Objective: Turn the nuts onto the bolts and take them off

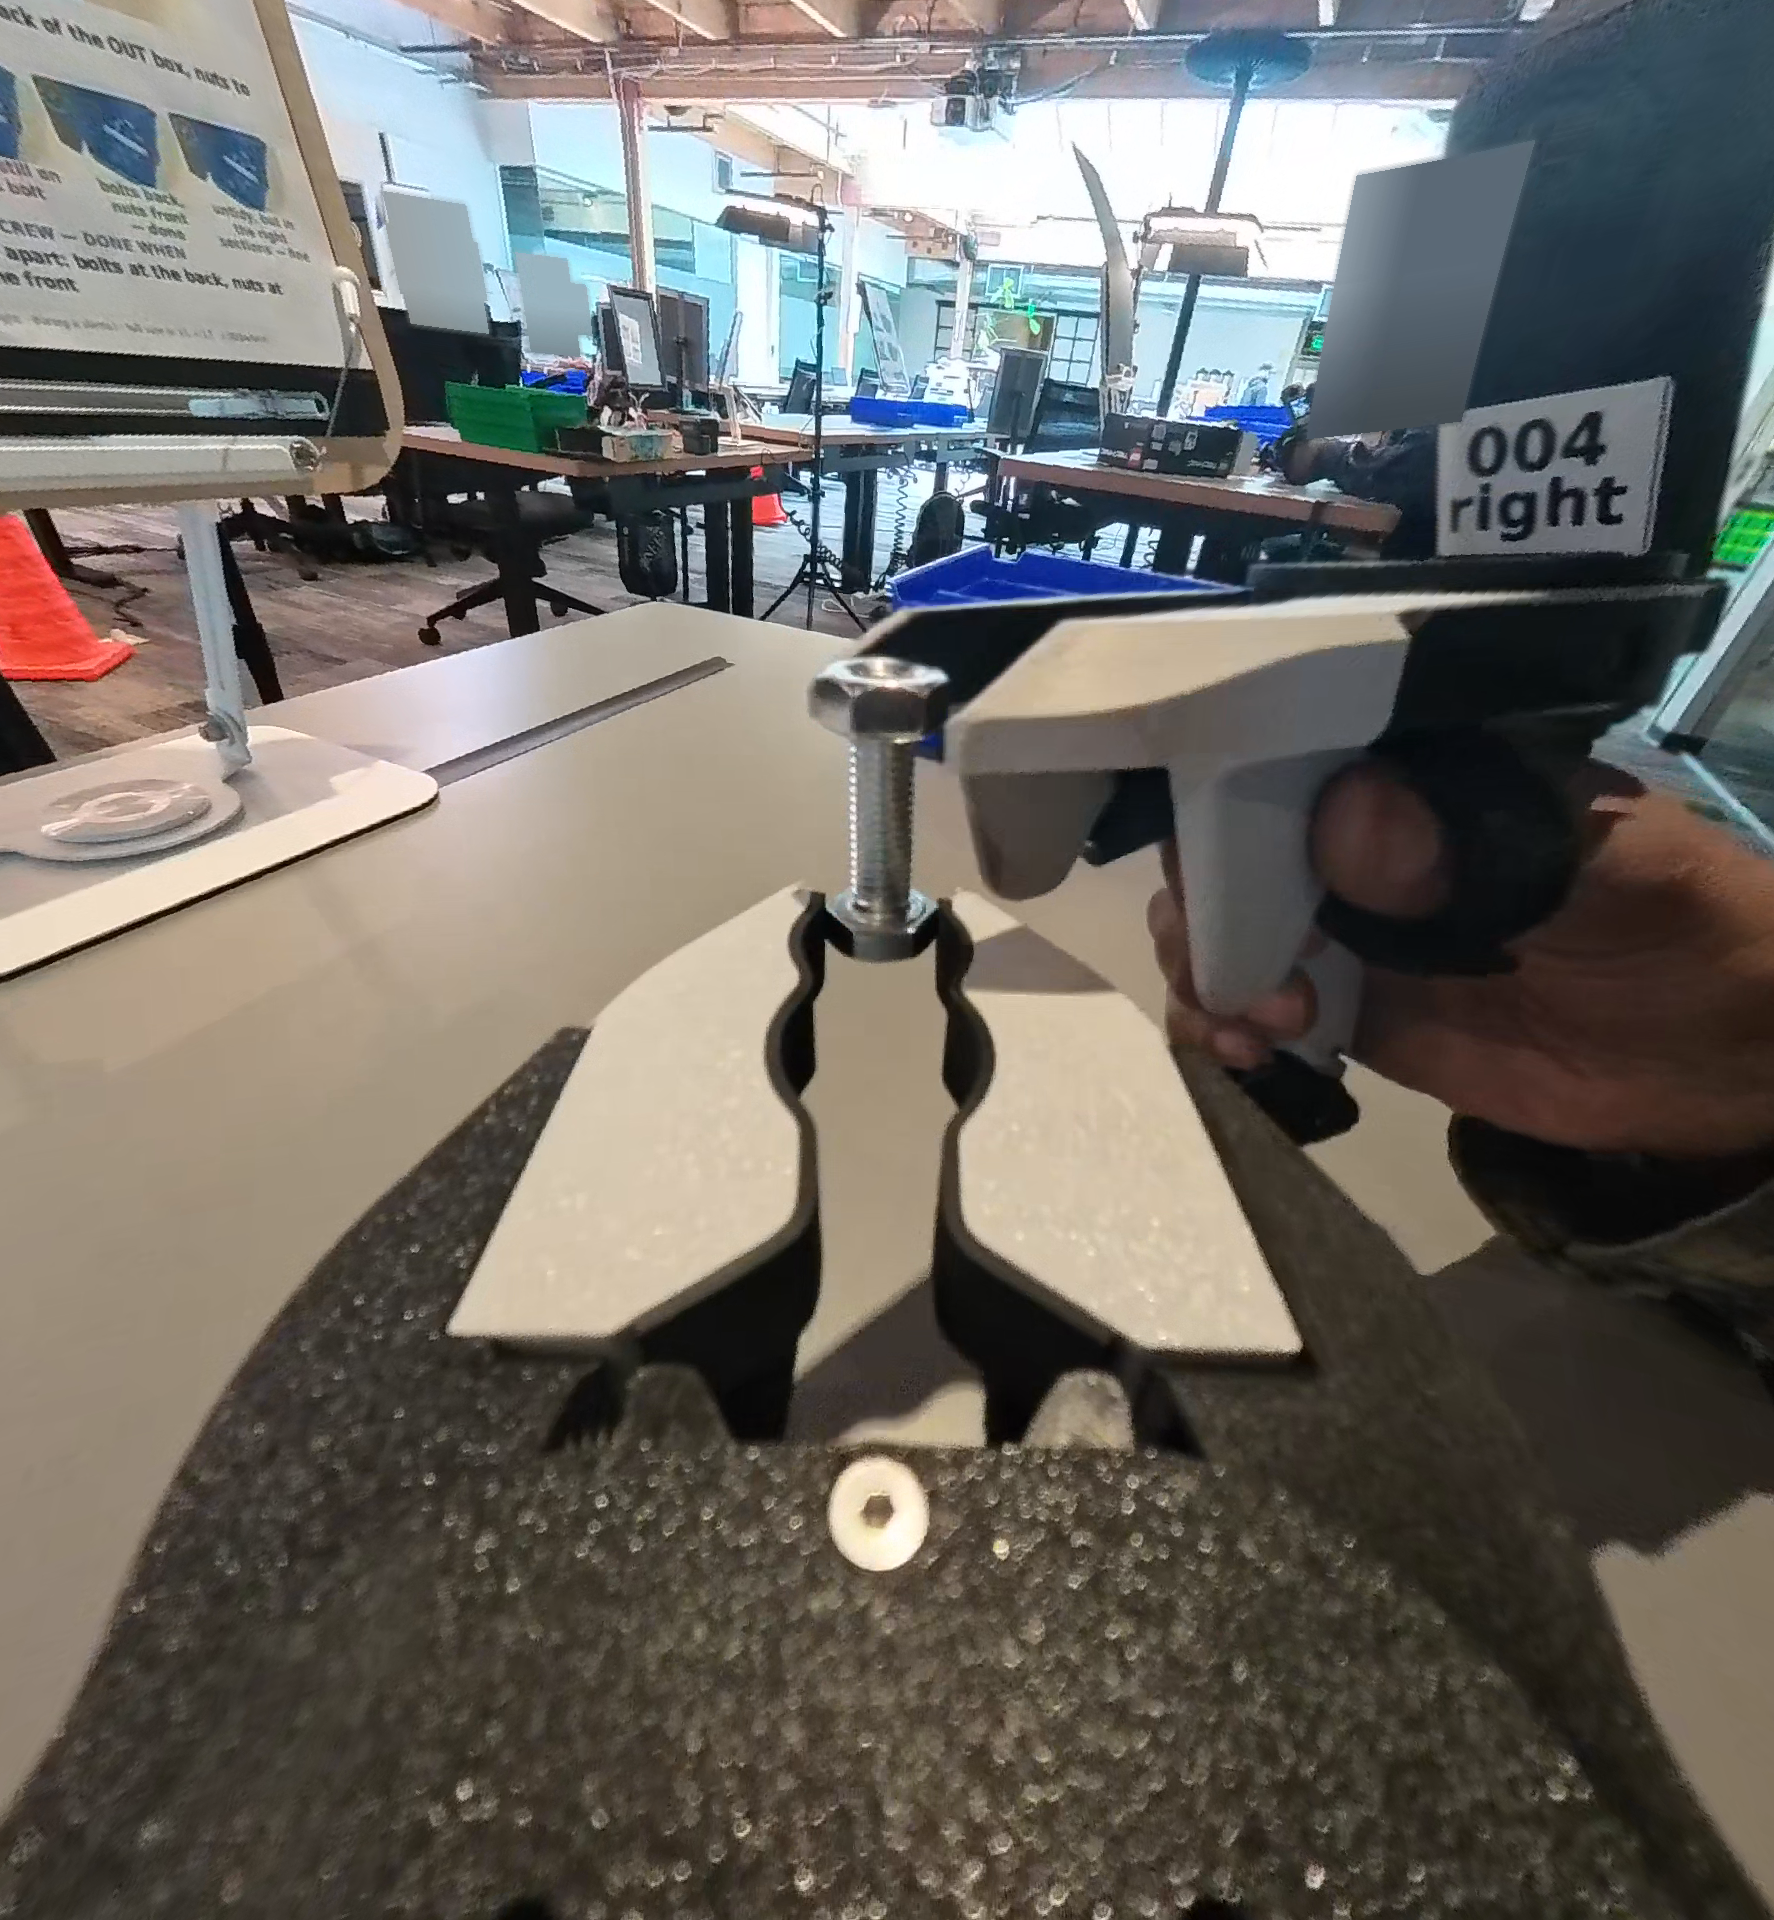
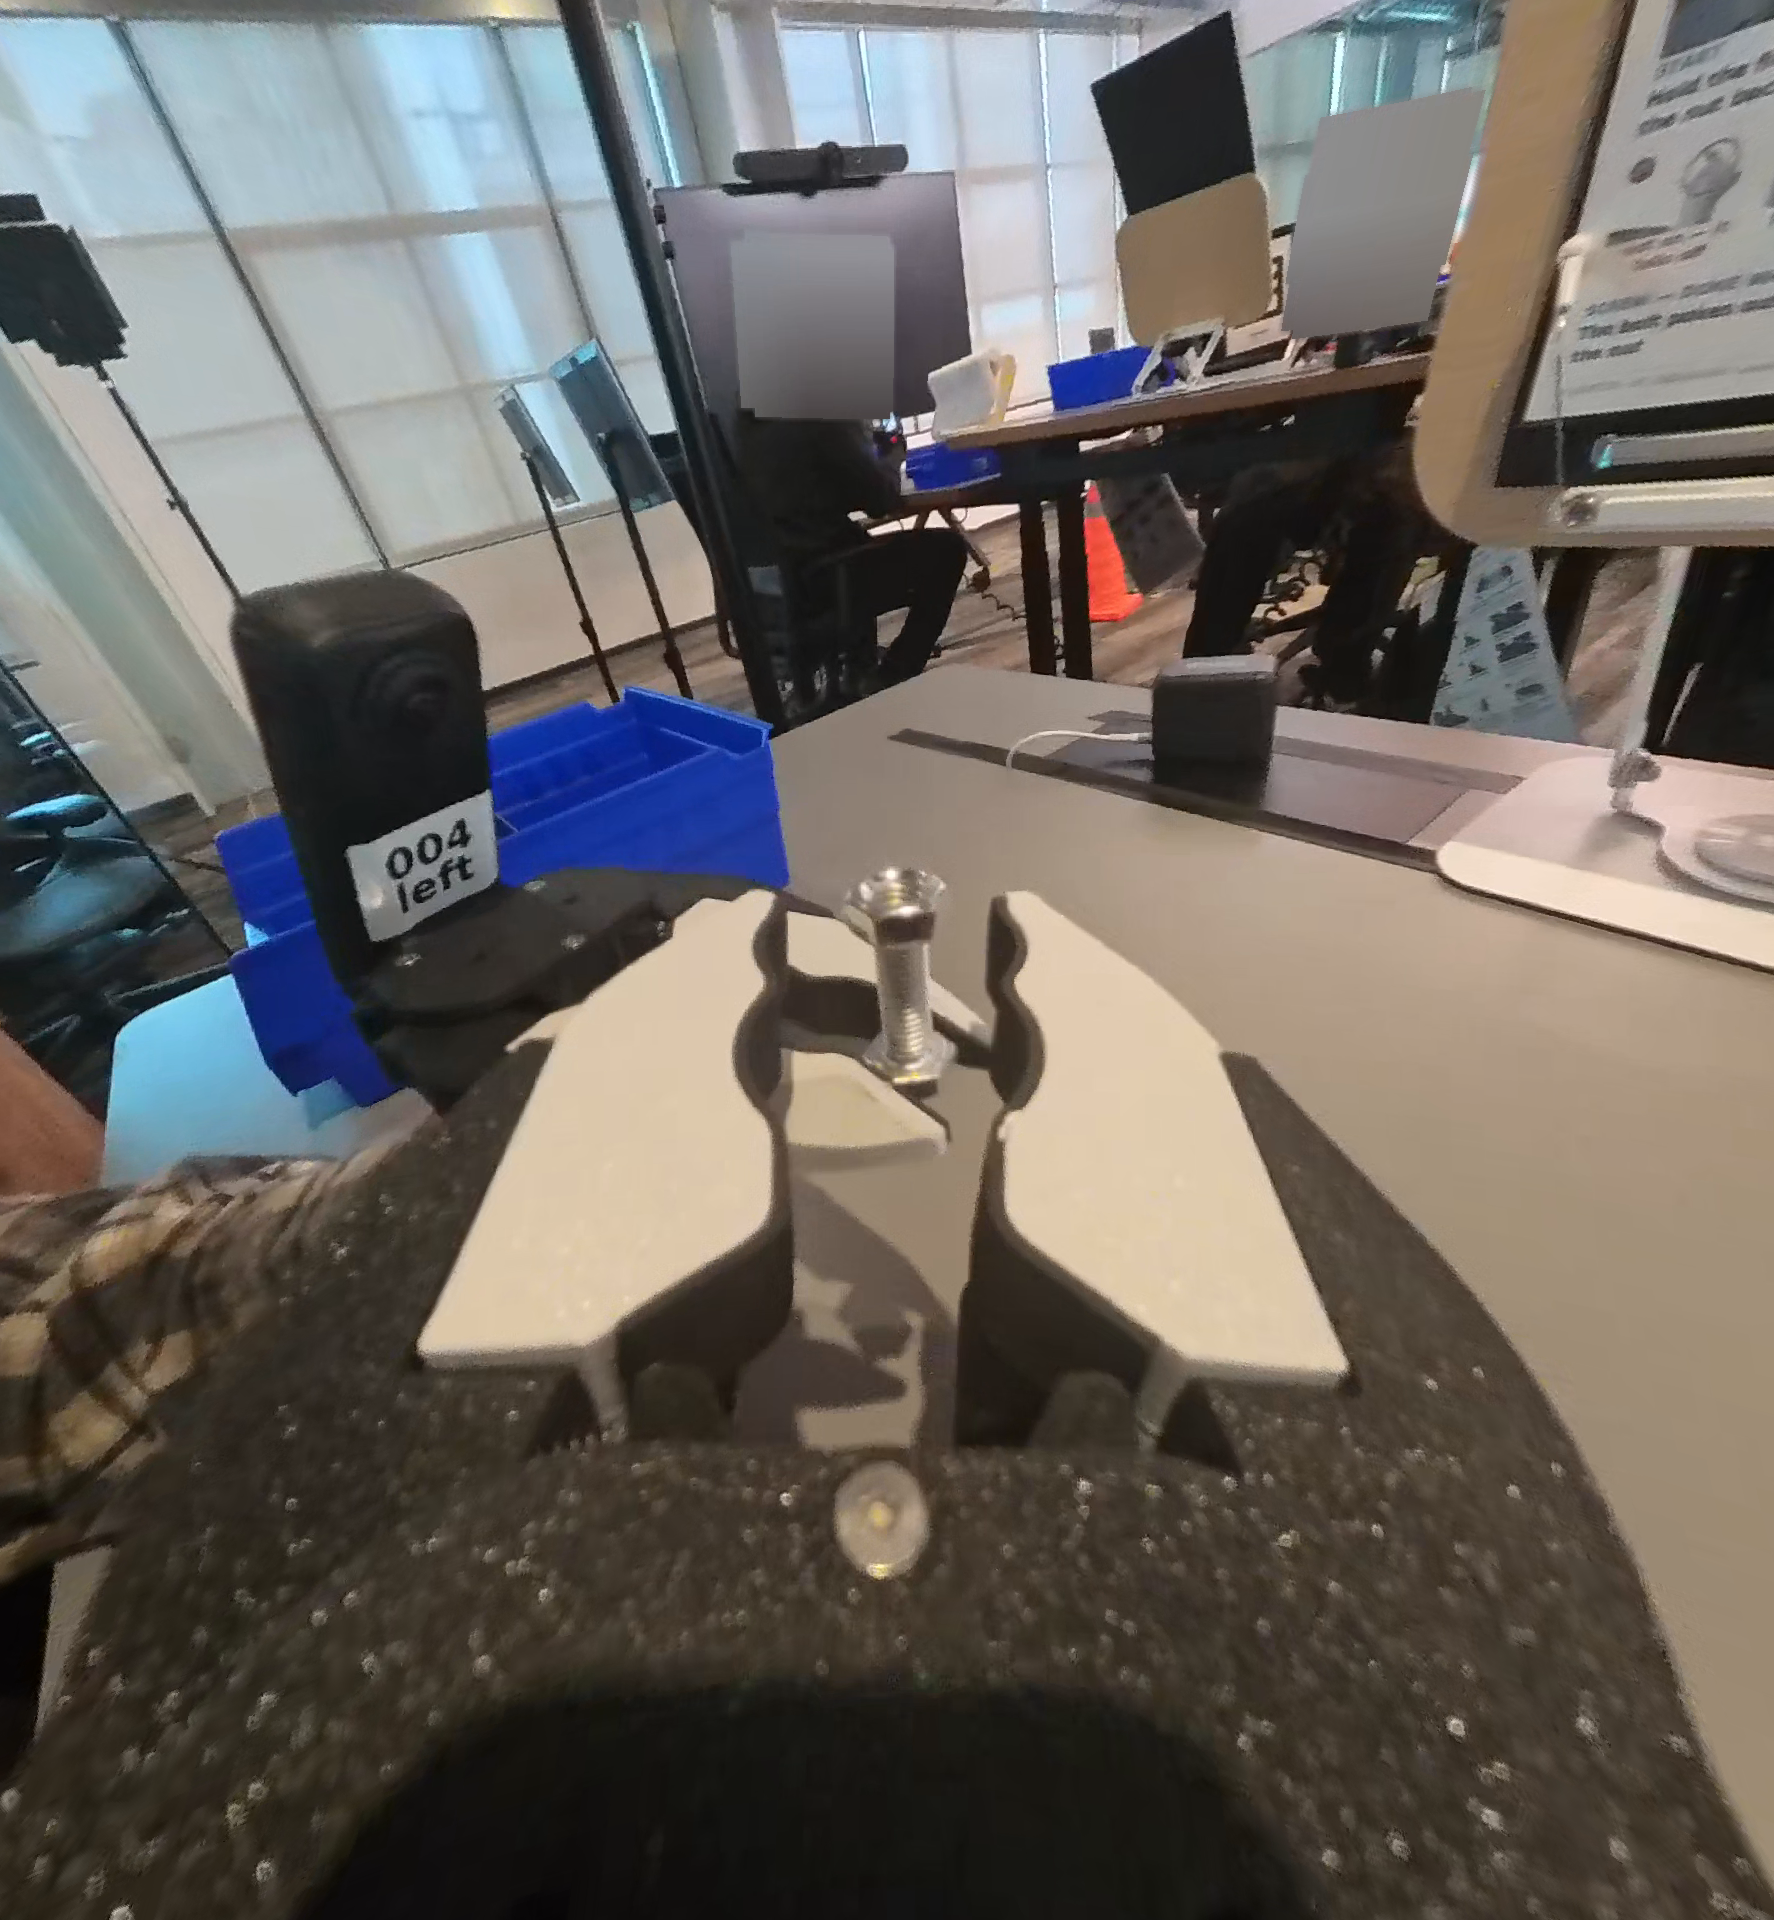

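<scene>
A silver bolt [image 1: 881,800] stands upright, head up, above the grey table [image 1: 239,1091]. My left gripper [image 1: 875,920] is shut on the nut [image 1: 878,928] at the bolt's lower end. My right gripper [image 2: 888,920] comes in from the right at the height of the bolt head. Its jaws are open, with the head between the fingertips [image 2: 1018,935] and a gap on each side. In the right wrist view the bolt [image 2: 902,987] and nut [image 2: 909,1062] show, with the left gripper's fingers [image 2: 862,1117] under them.
A blue bin [image 2: 644,800] sits at the table's edge behind the left gripper; it also shows in the left wrist view [image 1: 1018,582]. An instruction sheet stand [image 1: 135,208] with a white base [image 1: 270,800] is on the left. A small black box [image 2: 1213,712] with a cable sits near the back edge. Both grippers' tips are close together, under 4 cm apart.
</scene>
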Tool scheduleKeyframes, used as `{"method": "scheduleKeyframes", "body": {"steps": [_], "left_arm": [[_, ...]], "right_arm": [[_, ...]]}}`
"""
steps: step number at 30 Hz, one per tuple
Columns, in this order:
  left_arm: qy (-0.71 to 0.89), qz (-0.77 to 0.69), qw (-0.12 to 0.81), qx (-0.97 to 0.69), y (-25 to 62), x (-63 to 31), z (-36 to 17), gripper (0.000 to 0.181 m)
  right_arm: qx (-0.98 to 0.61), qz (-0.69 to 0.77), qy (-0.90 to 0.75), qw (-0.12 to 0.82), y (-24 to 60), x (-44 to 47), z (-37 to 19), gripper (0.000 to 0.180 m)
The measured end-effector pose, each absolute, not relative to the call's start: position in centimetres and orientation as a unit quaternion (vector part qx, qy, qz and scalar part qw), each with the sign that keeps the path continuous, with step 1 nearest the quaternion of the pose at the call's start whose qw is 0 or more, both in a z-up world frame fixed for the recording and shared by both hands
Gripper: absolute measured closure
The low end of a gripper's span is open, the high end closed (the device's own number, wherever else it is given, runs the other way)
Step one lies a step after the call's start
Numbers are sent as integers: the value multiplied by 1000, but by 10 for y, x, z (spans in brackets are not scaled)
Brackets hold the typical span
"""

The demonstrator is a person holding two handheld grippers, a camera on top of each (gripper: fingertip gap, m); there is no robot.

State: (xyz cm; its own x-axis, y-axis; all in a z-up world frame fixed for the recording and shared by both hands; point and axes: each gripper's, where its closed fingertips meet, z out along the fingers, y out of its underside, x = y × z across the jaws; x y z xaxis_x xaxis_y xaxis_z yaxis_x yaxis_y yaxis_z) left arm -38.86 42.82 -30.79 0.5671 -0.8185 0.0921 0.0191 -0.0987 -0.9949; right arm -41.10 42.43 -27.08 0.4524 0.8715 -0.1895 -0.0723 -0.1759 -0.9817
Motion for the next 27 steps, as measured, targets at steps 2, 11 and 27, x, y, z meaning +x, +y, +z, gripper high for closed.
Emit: {"method": "scheduleKeyframes", "body": {"steps": [2,11,27], "left_arm": [[309,-347,598,-653,428,-389,-308,161],[326,-349,596,-645,423,-386,-305,161],[366,-365,599,-611,408,-375,-298,162]], "right_arm": [[-641,414,-312,566,426,-413,-270,144],[-614,412,-370,562,422,-416,-265,160],[-488,533,-509,468,400,-406,-258,161]]}}
